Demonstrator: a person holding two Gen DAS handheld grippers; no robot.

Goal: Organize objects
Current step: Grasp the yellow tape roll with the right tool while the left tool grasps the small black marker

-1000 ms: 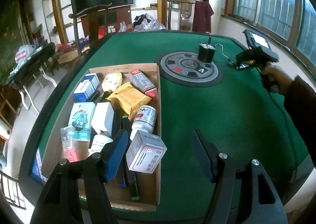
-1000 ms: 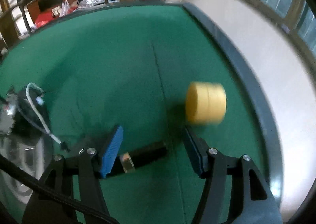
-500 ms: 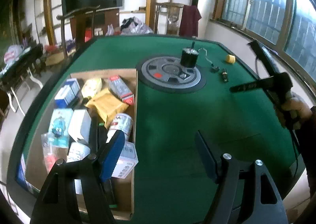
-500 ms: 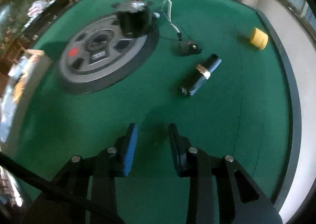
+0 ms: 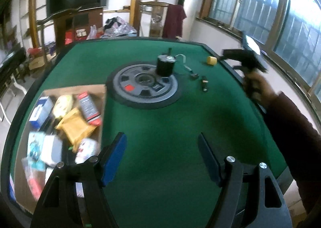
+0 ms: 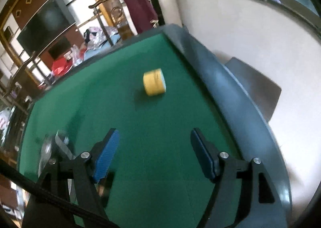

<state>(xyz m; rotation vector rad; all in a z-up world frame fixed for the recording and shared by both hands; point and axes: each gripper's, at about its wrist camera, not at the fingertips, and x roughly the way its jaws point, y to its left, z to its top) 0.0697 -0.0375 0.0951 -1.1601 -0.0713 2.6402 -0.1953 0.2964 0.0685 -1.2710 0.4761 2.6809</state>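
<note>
Table (image 6: 140, 127): green felt, smooth dark raised rim.
Tape roll (image 6: 154, 81): yellow squat cylinder near the far rim, blurred.
Box (image 5: 94, 89): open cardboard, packets inside smeared.
Right gripper (image 6: 154, 151): ribbed blue pads, jaws just spread, nothing between.
Left gripper (image 5: 161, 157): apart, holding nothing.

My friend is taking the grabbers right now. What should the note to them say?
Left gripper: open, empty, over bare felt beside the cardboard box.
Right gripper: jaws just opened wide, empty, aimed at the yellow tape roll.
Done: box already holds many packets.
Left on the green table: tape roll near the far right edge, small black stick, black motor with its wire on the round centre plate.
</note>
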